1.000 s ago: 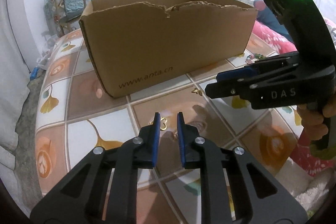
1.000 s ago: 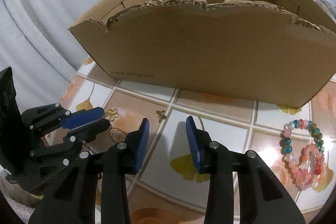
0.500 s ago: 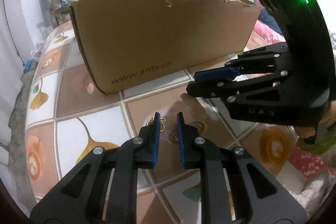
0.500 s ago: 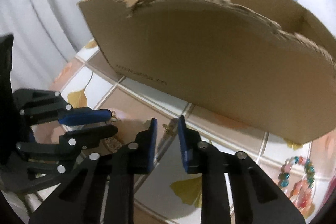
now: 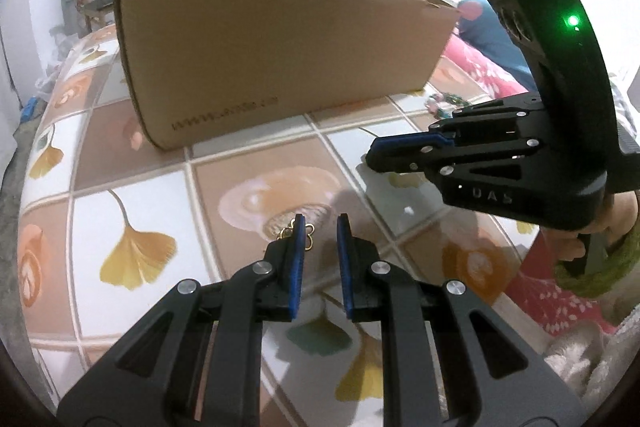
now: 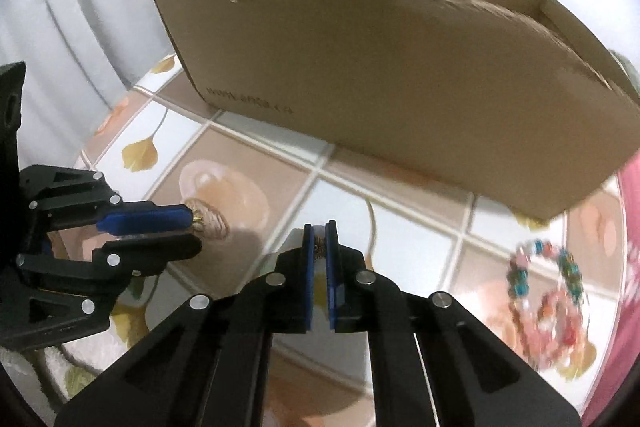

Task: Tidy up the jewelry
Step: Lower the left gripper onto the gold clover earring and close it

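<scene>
1. Progress looks early: the torn brown cardboard box (image 6: 400,79) beyond both grippers shows no jewelry inside.
2. Right gripper (image 6: 320,227) has just been closing and pinches a small gold earring (image 6: 319,242).
3. Left gripper (image 5: 318,223), slightly apart, touches another gold flower-shaped earring (image 5: 307,231).
4. Beaded bracelets (image 6: 548,287) wait on the tiled counter (image 6: 400,227), right of the right gripper.

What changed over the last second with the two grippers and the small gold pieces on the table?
The right gripper moved left toward the left one and its jaws have just been closing; they now pinch a small gold earring. The left gripper kept its narrow gap, with the other gold earring by its left fingertip, not clamped. The cardboard box and the bead bracelets stayed put.
</scene>
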A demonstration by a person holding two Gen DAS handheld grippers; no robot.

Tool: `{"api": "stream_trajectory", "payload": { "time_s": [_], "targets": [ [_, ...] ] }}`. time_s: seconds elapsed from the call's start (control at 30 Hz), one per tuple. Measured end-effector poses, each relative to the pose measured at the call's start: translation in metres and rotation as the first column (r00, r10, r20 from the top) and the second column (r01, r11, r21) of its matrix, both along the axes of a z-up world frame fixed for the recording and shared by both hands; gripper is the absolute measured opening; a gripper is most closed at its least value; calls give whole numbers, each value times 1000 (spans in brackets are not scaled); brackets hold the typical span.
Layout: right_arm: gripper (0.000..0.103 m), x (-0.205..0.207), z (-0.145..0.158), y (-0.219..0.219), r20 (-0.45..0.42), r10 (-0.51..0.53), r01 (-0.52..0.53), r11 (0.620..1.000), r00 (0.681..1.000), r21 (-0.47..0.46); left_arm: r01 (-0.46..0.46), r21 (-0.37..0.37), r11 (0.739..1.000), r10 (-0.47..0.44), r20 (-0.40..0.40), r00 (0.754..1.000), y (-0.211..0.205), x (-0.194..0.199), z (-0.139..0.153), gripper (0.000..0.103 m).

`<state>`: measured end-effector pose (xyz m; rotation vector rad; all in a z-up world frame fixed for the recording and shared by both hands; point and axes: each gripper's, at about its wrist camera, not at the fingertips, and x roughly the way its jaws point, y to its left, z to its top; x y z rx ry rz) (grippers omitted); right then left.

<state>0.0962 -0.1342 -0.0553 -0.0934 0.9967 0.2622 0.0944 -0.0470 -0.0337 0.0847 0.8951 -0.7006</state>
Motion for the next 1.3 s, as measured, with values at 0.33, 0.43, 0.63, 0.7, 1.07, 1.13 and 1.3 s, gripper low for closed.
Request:
{"api": "stream_trajectory", "payload": {
  "time_s": [0.33,0.43,0.63,0.7,1.07,1.13,1.3],
  "targets": [
    [6,-16,2,-27,-13,-54,55,997,998,62,-18,65,998,15,47,999,3,-10,3,41],
    [6,-16,-1,-29,-11,-59,60,995,998,78,-33,92,995,29,51,998,6,-8,4,48],
    [6,-27,7,-48,-6,-58,58,994,998,95,-72,71,995,67,75,995,13,-10,13,49],
    [6,-27,9,-50,-5,-59,59,993,998,100,-93,72,993,87,83,993,18,-10,15,49],
    [6,-27,9,-52,-5,-61,61,992,998,112,-93,117,989,85,70,994,29,-1,11,28],
    [6,-27,10,-52,-6,-63,63,992,998,113,-81,139,987,71,80,994,24,0,9,28],
    [6,-27,9,-52,-7,-62,62,992,998,112,-59,175,983,48,69,996,21,0,6,23]
  ]
}}
